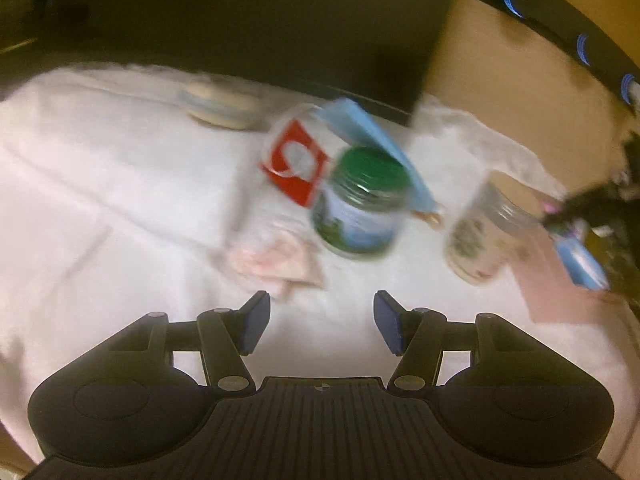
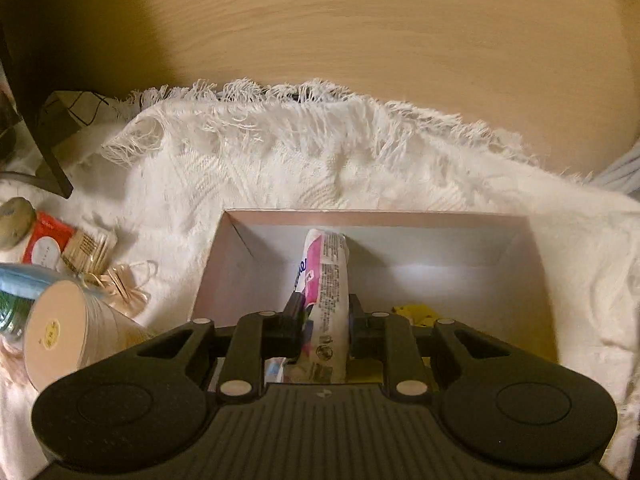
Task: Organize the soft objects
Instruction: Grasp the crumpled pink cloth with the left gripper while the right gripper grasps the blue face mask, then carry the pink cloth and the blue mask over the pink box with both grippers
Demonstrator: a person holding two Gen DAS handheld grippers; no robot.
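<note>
The right gripper (image 2: pixel 323 312) hangs over an open white box (image 2: pixel 532 264) that sits on a white fringed cloth (image 2: pixel 280 160). Between its fingers stands a tissue packet (image 2: pixel 326 276) in white and pink wrap, its far end leaning on the box's far wall; the fingers lie close along both sides of it, though whether the pads actually press on it cannot be told. Something yellow (image 2: pixel 414 312) lies on the box floor just right of the packet. Left of the box, near the cloth's left edge, lie a tipped round container (image 2: pixel 60 340), a bundle of small sticks (image 2: pixel 90 254), a red packet (image 2: pixel 44 242) and a folded bit of ribbon (image 2: pixel 128 288). Beyond the fringe is the bare wooden desk (image 2: pixel 360 40). The left gripper (image 1: pixel 322 322) has its jaws spread wide with nothing between them, above bare cloth (image 1: pixel 100 160). The left view is blurred. Just past its left fingertip lies a crumpled pinkish wrapper (image 1: pixel 276 262); further on stand a green-lidded jar (image 1: pixel 360 204), a pale jar (image 1: pixel 480 236) to its right, a red packet (image 1: pixel 296 168) and a blue flat pack (image 1: pixel 372 136) behind, and at the far edge a round tin (image 1: pixel 220 106).
</note>
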